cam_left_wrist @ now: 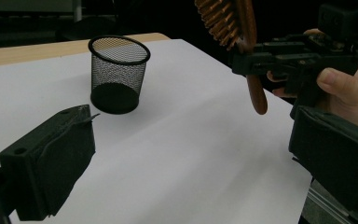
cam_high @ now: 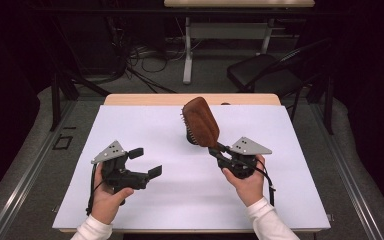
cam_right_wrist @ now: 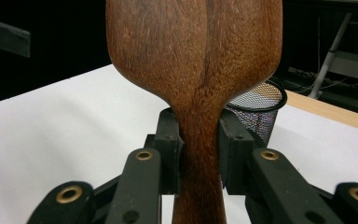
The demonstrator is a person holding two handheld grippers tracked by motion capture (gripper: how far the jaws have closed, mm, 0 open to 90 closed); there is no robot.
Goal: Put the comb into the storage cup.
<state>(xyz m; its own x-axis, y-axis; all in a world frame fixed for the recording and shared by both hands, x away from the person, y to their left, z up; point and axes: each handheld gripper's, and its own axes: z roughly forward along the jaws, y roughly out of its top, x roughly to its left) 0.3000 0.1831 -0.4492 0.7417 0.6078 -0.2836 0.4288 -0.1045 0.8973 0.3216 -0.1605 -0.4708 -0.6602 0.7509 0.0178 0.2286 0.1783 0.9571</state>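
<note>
The right hand-held gripper is clamped on the neck of a wooden hairbrush, handle pointing down past the jaws and the paddle head raised above them. In the high view the brush is held in the air over the middle of the counter, its head in front of a black mesh cup that stands near the far edge. The bristles face away from the person, toward the cup.

The likely aim is to drop the brush into the cup, and several things could spoil that. The jaws grip a narrow, smooth, rounded neck, as the right gripper view shows; the heavy head sits above the grip, so the brush could pivot or slide when the wrist tilts. The cup is light and stands free on a smooth sheet, so a handle that catches the rim instead of clearing it could tip or push it. Once inside, the long top-heavy brush may lean and topple the cup.

The left hand-held gripper is open and holds nothing, well apart from the cup, so nothing steadies it.
</note>
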